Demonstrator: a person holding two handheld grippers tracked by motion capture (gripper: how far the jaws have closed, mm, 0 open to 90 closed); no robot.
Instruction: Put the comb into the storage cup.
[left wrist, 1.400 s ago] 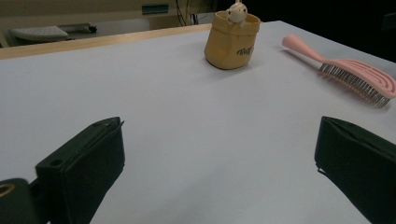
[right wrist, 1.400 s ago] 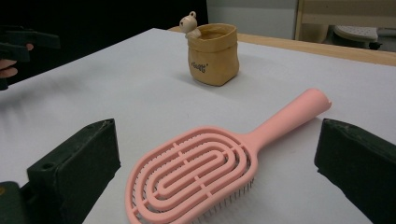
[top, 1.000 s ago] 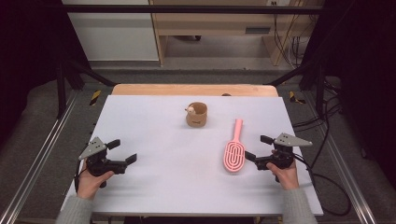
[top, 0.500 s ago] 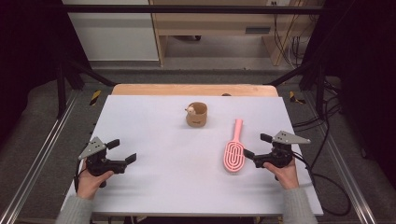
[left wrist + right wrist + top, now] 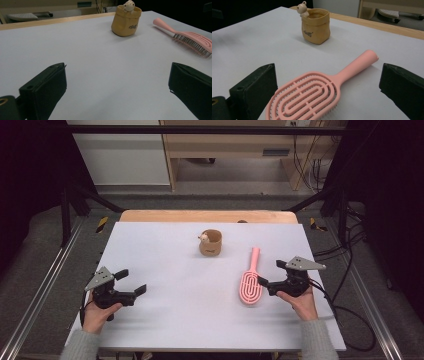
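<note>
A pink hairbrush (image 5: 250,287) lies bristles down on the white table (image 5: 170,255), right of centre, with its handle pointing away from me. My right gripper (image 5: 271,272) is open just to the right of the brush head. In the right gripper view the brush (image 5: 312,95) lies between and just beyond the two spread jaws of that gripper (image 5: 327,75), untouched. A small tan pouch-shaped cup (image 5: 210,243) with a little bear figure on its rim stands upright at the centre back. My left gripper (image 5: 131,282) is open at the front left, with nothing between its jaws.
In the left gripper view the cup (image 5: 126,21) and the brush (image 5: 190,40) lie far ahead across bare table. A wooden strip (image 5: 207,216) runs along the table's far edge. Black frame posts and cables stand beyond the table on the floor.
My right gripper has crept slightly left toward the brush head. The left gripper, the brush and the cup have not moved.
</note>
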